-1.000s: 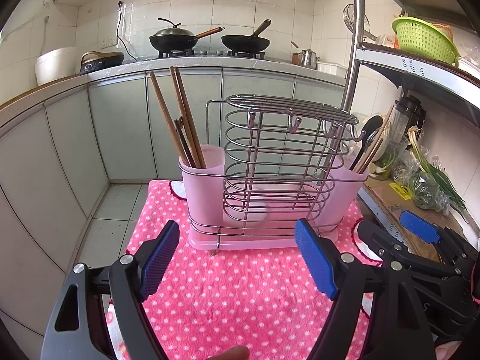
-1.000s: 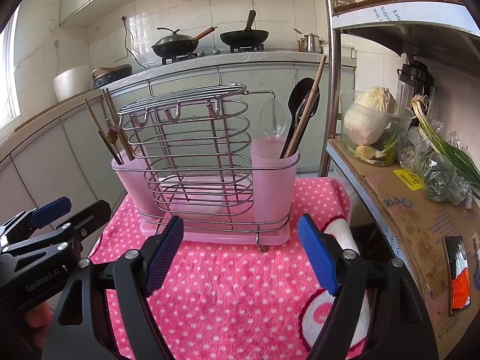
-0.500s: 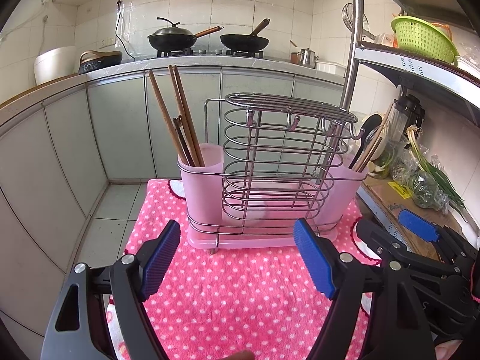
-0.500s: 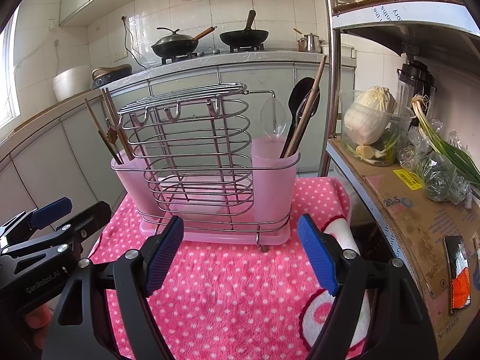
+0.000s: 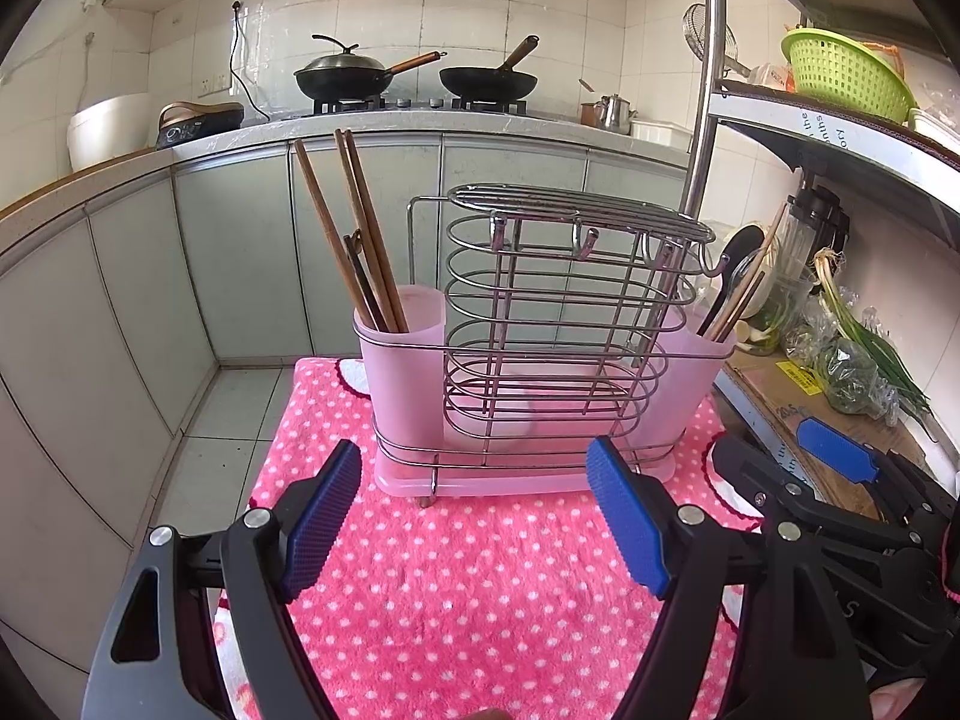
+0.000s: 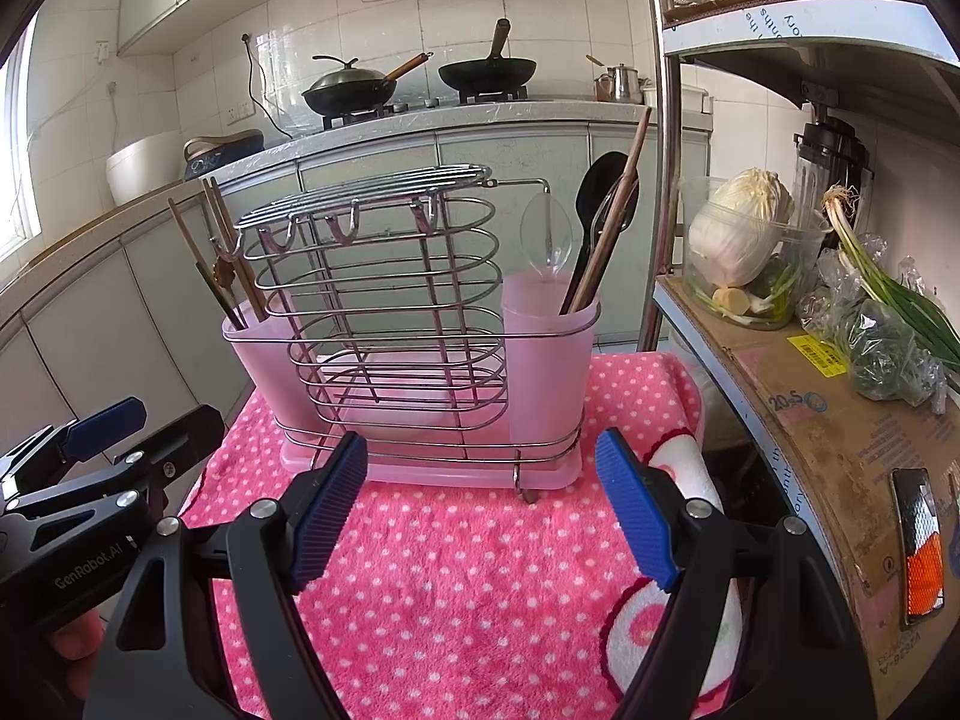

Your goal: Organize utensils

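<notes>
Nearest, the left hand-held gripper point(image 5: 474, 516) and the right hand-held gripper point(image 6: 480, 507) hover side by side over the pink dotted towel point(image 5: 480, 588), jaws spread with nothing between them. Just beyond stands the wire utensil rack point(image 5: 540, 336) on the towel: chopsticks point(image 5: 360, 240) upright in its left pink cup, a black spoon point(image 6: 600, 210) and wooden sticks in its right cup. Farther back, two woks point(image 5: 414, 75) sit on the stove

Glossy wire rack point(image 5: 558, 312), frosted plastic cups point(image 6: 549, 360), wooden chopsticks point(image 5: 354, 228), fluffy dotted towel point(image 5: 468, 588).
</notes>
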Demonstrator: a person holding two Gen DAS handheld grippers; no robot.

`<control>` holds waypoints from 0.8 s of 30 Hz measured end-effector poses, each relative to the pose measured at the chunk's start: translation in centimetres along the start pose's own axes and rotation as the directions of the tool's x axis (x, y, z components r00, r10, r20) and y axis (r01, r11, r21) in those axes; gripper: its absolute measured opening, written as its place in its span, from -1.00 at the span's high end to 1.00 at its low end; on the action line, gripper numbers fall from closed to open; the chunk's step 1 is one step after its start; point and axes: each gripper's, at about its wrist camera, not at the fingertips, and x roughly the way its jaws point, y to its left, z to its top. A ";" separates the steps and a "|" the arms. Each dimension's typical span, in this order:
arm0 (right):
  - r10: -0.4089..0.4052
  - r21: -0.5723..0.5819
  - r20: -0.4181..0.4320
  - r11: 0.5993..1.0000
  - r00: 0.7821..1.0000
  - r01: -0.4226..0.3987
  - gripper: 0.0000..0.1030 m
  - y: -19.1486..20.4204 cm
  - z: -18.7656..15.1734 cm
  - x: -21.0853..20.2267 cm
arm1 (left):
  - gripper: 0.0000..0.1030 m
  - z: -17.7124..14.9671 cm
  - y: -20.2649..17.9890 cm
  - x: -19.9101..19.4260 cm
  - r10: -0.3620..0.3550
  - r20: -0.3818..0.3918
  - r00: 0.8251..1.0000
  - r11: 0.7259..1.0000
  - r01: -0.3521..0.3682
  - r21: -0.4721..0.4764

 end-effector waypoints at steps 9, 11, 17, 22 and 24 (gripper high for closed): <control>0.001 0.002 -0.001 1.000 1.000 -0.001 -0.54 0.0 0.0 0.0 | -0.47 -0.1 -0.1 0.1 0.000 -0.004 1.000 1.000 0.000 0.001; -0.001 0.001 0.000 1.000 1.000 0.001 -0.54 0.0 0.0 0.0 | -0.47 -0.1 -0.1 0.1 0.001 -0.004 1.000 1.000 -0.001 0.001; 0.000 0.001 -0.001 1.000 1.000 0.000 -0.54 -0.1 0.0 0.0 | -0.47 -0.2 -0.1 0.2 -0.001 -0.007 1.000 1.000 0.001 0.001; 0.001 0.002 -0.001 1.000 1.000 -0.001 -0.54 -0.1 0.0 0.0 | -0.47 -0.2 0.0 0.2 -0.001 -0.007 1.000 1.000 0.001 0.001; -0.001 0.000 -0.001 1.000 1.000 0.001 -0.54 -0.1 0.0 0.0 | -0.46 -0.2 -0.1 0.2 -0.001 -0.007 1.000 1.000 0.001 0.002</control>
